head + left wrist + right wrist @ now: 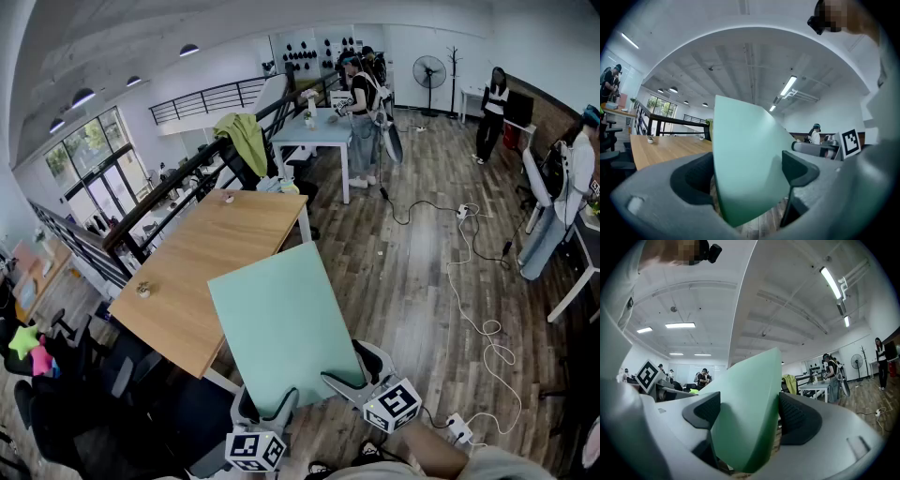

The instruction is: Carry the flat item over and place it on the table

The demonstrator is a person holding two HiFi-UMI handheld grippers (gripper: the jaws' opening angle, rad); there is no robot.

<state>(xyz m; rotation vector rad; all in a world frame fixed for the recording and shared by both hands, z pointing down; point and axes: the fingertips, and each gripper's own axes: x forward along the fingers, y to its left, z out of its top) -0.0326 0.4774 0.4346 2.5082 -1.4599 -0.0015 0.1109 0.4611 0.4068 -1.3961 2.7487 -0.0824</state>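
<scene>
Slanting across the gap of the left gripper (750, 171), the board (745, 159) bears on both pads while the jaws stand wide. The right gripper (747, 411) holds it the same way, its jaws spread and the board (750, 399) wedged at a tilt between the two ribbed pads.

From the head view, both grippers take the board (281, 323) by its near edge, the left gripper (265, 405) at the near left corner and the right gripper (354, 372) further along that edge. Each gripper points forward and away from the person, with its marker cube (392, 405) towards the body. A bare forearm (441, 452) runs in from the lower right to the right gripper.

The board is pale green and lies nearly flat, reaching away from the person. Its far left corner overlaps the near corner of the wooden table (216, 253), and the rest hangs over the plank floor (412, 272). I cannot tell whether that corner touches the tabletop.
</scene>
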